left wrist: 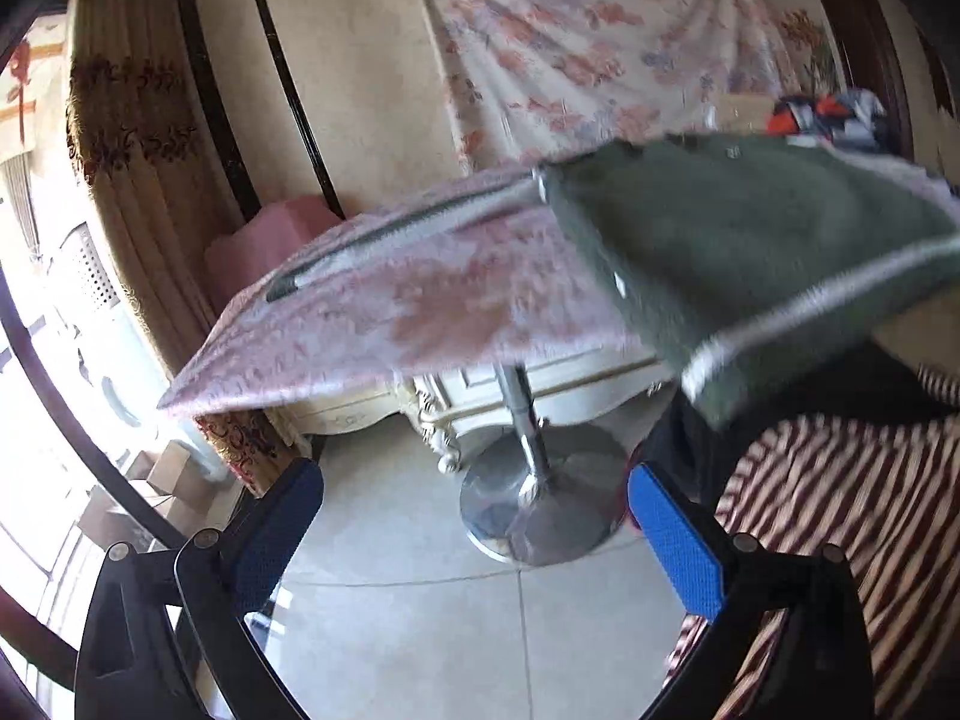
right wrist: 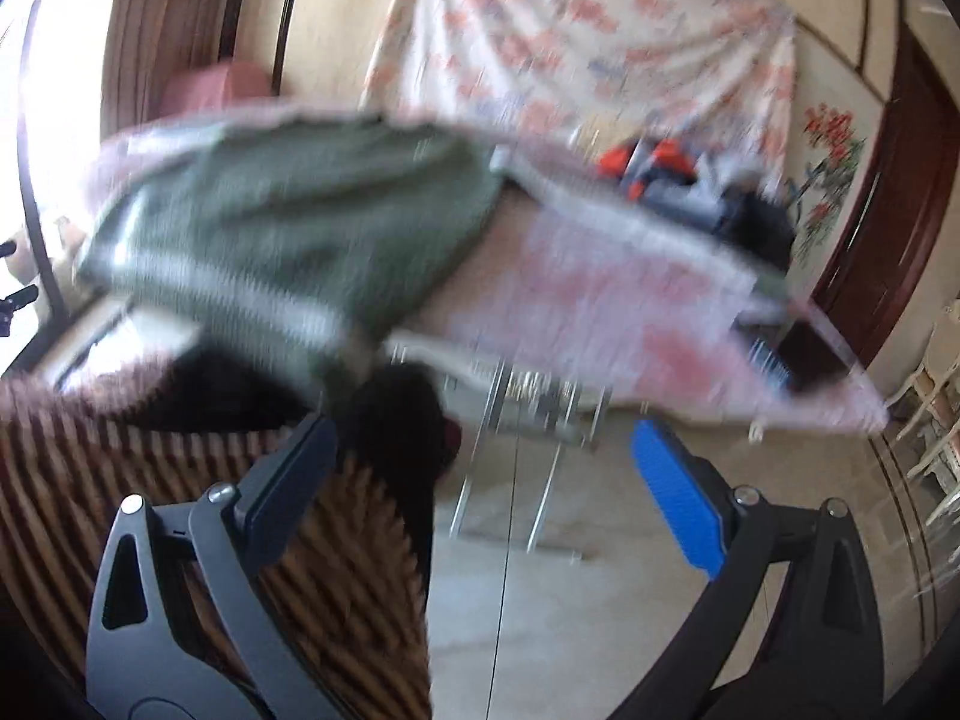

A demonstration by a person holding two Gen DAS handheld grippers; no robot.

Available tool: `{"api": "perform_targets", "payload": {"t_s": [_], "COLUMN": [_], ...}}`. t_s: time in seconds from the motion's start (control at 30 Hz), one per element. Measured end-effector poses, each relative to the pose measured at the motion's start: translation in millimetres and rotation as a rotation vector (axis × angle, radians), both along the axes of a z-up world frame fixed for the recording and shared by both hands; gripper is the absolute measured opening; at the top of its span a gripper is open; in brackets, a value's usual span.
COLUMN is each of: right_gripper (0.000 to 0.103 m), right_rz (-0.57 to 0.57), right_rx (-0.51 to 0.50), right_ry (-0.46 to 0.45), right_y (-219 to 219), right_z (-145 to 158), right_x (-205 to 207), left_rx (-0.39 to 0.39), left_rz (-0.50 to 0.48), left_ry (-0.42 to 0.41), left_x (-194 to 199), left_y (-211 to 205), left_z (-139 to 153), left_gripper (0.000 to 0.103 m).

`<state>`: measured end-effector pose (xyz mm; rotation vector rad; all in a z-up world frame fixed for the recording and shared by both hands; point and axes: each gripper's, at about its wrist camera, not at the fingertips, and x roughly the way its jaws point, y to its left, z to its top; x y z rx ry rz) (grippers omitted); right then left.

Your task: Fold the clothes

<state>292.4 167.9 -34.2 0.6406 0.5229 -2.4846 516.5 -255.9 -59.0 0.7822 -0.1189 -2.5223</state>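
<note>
Both grippers (left wrist: 474,516) (right wrist: 480,480) agape, below table (left wrist: 420,300)

Green garment (left wrist: 738,240) with grey stripe, spread on table, one edge overhanging; blurred.

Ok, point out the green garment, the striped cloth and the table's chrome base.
green garment (left wrist: 750,252), left wrist view, middle of its body.
striped cloth (left wrist: 840,516), left wrist view, its flat stripes.
chrome base (left wrist: 540,510), left wrist view, the round foot plate.

Table (left wrist: 384,312) (pink floral cover) bears 1 green garment (left wrist: 750,240).
</note>
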Motion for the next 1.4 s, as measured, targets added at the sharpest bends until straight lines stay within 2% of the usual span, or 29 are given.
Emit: {"api": "perform_targets", "payload": {"t_s": [0.03, 0.1, 0.13, 0.2, 0.27, 0.33, 0.43, 0.53, 0.6, 0.63, 0.67, 0.83, 0.93, 1.0, 1.1, 1.23, 1.33, 1.4], "right_gripper": [0.1, 0.103, 0.103, 0.103, 0.103, 0.103, 0.103, 0.102, 0.085, 0.067, 0.058, 0.058, 0.058, 0.058, 0.05, 0.046, 0.045, 0.038], "right_rz": [0.022, 0.074, 0.11, 0.186, 0.257, 0.285, 0.297, 0.285, 0.275, 0.277, 0.283, 0.325, 0.393, 0.438, 0.487, 0.54, 0.552, 0.561], "right_rx": [-0.008, -0.018, -0.017, -0.044, -0.067, -0.056, -0.023, 0.013, 0.03, 0.031, 0.03, 0.049, 0.078, 0.113, 0.159, 0.17, 0.157, 0.152], "right_ry": [0.025, 0.062, 0.05, -0.009, -0.086, -0.137, -0.214, -0.258, -0.272, -0.3, -0.327, -0.427, -0.465, -0.485, -0.502, -0.492, -0.479, -0.481], "right_y": [-7.2, -25.0, -39.6, -71.6, -101.4, -133.7, -172.8, -192.6, -198.1, -200.1, -201.4, -214.1, -228.2, -238.2, -250.6, -254.8, -250.4, -247.9], "right_z": [14.7, 43.4, 55.2, 75.9, 88.6, 94.8, 94.6, 90.1, 82.8, 76.9, 71.9, 39.5, 20.1, 10.4, -1.0, -6.3, -6.6, -6.2], "right_x": [-6.8, -22.9, -35.3, -69.0, -111.2, -156.6, -220.4, -275.0, -308.3, -326.1, -340.1, -415.3, -443.6, -454.1, -463.4, -465.3, -463.2, -460.9], "left_rx": [0.023, 0.081, 0.136, 0.301, 0.446, 0.484, 0.463, 0.45, 0.445, 0.446, 0.449, 0.463, 0.44, 0.427, 0.389, 0.375, 0.379, 0.385], "left_rz": [-0.033, -0.076, -0.118, -0.219, -0.288, -0.281, -0.214, -0.168, -0.171, -0.176, -0.188, -0.271, -0.331, -0.376, -0.431, -0.484, -0.508, -0.533], "left_ry": [0.036, 0.041, 0.052, 0.065, 0.032, -0.008, -0.063, -0.138, -0.188, -0.208, -0.223, -0.286, -0.347, -0.357, -0.349, -0.371, -0.401, -0.413], "left_x": [-11.9, -51.6, -73.3, -122.4, -179.2, -242.1, -312.6, -363.6, -390.5, -400.6, -411.1, -451.0, -471.7, -479.8, -487.4, -499.4, -509.4, -514.1], "left_y": [-5.2, -13.3, -16.5, -25.4, -34.7, -49.9, -78.6, -108.4, -125.9, -134.5, -143.0, -173.5, -179.6, -180.2, -179.4, -177.7, -176.0, -173.6], "left_z": [25.8, 72.4, 94.1, 128.0, 145.2, 150.3, 139.1, 118.3, 103.6, 97.3, 90.8, 61.6, 42.2, 35.0, 30.8, 22.6, 15.2, 11.6], "left_gripper": [0.103, 0.103, 0.103, 0.103, 0.103, 0.103, 0.103, 0.103, 0.103, 0.103, 0.103, 0.103, 0.102, 0.102, 0.091, 0.055, 0.049, 0.043]}}
